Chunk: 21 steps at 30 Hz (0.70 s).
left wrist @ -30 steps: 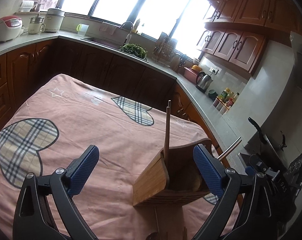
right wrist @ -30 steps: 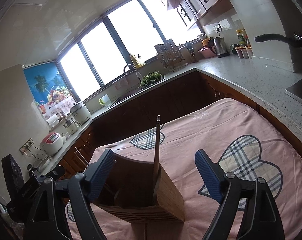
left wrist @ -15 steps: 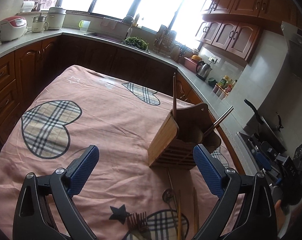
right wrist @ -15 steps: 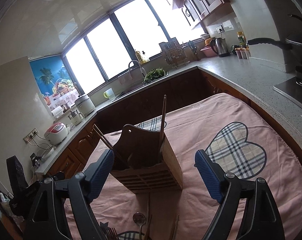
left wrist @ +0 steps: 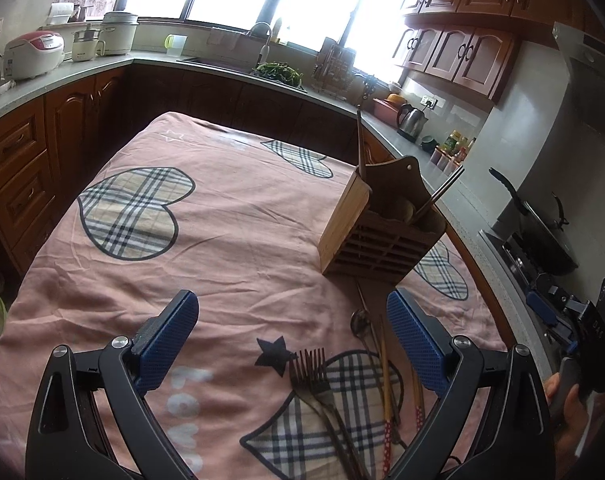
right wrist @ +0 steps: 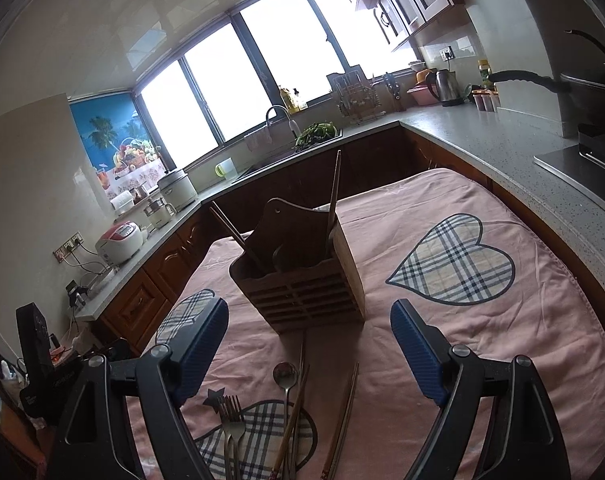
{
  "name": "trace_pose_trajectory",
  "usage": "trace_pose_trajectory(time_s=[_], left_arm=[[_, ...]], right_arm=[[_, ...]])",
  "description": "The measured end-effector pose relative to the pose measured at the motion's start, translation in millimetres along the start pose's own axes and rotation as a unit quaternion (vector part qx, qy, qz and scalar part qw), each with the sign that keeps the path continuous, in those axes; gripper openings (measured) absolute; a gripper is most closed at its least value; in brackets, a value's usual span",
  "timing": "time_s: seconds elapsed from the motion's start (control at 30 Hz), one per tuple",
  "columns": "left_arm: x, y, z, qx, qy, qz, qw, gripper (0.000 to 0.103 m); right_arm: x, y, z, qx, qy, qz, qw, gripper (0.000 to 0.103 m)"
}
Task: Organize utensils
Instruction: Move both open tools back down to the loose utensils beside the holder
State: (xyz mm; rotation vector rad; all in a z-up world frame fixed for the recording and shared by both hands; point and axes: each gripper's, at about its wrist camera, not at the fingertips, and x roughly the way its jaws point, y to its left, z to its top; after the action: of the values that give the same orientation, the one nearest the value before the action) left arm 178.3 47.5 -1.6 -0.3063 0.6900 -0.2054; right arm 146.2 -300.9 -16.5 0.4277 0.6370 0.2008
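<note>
A wooden utensil holder [left wrist: 376, 228] [right wrist: 302, 276] stands on the pink tablecloth, with one chopstick [left wrist: 360, 144] upright in it and a metal handle [left wrist: 442, 194] leaning out. In front of it lie forks [left wrist: 314, 368] [right wrist: 231, 412], a spoon [left wrist: 360, 320] [right wrist: 285, 374] and chopsticks [left wrist: 384, 376] [right wrist: 344, 412]. My left gripper [left wrist: 292, 336] is open and empty, hovering over the cloth left of the loose utensils. My right gripper [right wrist: 310, 344] is open and empty too, just short of the holder, above the loose utensils.
The table with its pink cloth [left wrist: 206, 232] is ringed by wooden cabinets and a grey counter [right wrist: 522, 152]. A stove with a pan [left wrist: 538, 236] lies to the right. A kettle [left wrist: 412, 122], rice cookers [left wrist: 32, 54] and a sink [left wrist: 270, 70] line the counter. A hand [left wrist: 570, 400] holds the other gripper.
Both grippers have drawn back from the holder, which now looks smaller and farther off. The loose forks, spoon and chopsticks have come into view below. Both stay open.
</note>
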Motion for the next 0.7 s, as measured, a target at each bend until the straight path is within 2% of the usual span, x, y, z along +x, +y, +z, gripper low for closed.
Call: trace_pose_trajectory(time_s=[0.33,0.7], left_arm=[[-1.8,1.8,-34.8,0.006,0.023,0.000,0.9997,0.097],[19.9,-22.7,-58.6,0.036,0.061,-0.010,0.9974,0.095]], right_arm=[[-5.3,-2.4,-36.0,-0.001,0.030,-0.012,0.999,0.085],[4.9,-7.4,-59.1,-0.007,0.063,-0.019,0.998,0.085]])
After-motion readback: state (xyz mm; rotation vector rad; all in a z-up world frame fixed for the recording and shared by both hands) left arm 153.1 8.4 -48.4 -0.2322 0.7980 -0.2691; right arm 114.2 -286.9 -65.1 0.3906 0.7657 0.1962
